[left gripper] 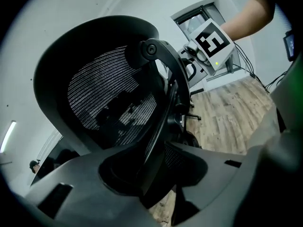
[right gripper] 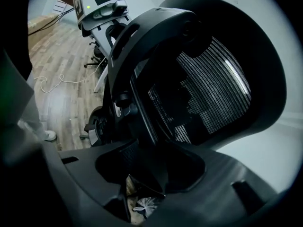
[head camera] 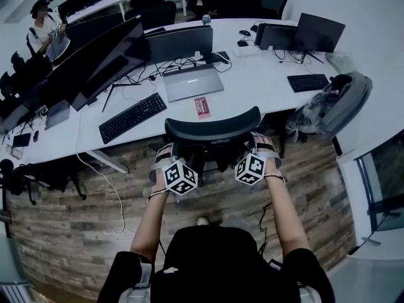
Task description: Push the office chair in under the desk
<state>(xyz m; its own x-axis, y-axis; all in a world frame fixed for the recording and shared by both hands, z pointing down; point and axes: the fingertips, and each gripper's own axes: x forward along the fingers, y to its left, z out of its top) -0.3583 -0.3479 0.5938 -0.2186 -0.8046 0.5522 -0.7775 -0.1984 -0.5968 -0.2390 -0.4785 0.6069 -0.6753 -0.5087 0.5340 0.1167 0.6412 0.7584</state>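
A black mesh-backed office chair (head camera: pixel 211 126) stands at the front edge of the white desk (head camera: pixel 252 74), with its backrest towards me. My left gripper (head camera: pixel 165 154) is shut on the left edge of the backrest frame, and my right gripper (head camera: pixel 264 146) is shut on the right edge. In the left gripper view the frame edge of the chair (left gripper: pixel 109 93) runs down between the jaws of the left gripper (left gripper: pixel 151 174). The right gripper view mirrors this, with the chair (right gripper: pixel 203 93) clamped in the right gripper (right gripper: pixel 151 169). The seat is hidden under the backrest and my arms.
On the desk lie a black keyboard (head camera: pixel 132 117), a closed laptop (head camera: pixel 192 81), a red card (head camera: pixel 202 106), monitors (head camera: pixel 104 59) and a second keyboard (head camera: pixel 308 82). A grey chair with a bag (head camera: pixel 334 106) stands to the right. A white cable (head camera: pixel 117 201) trails over the wood floor.
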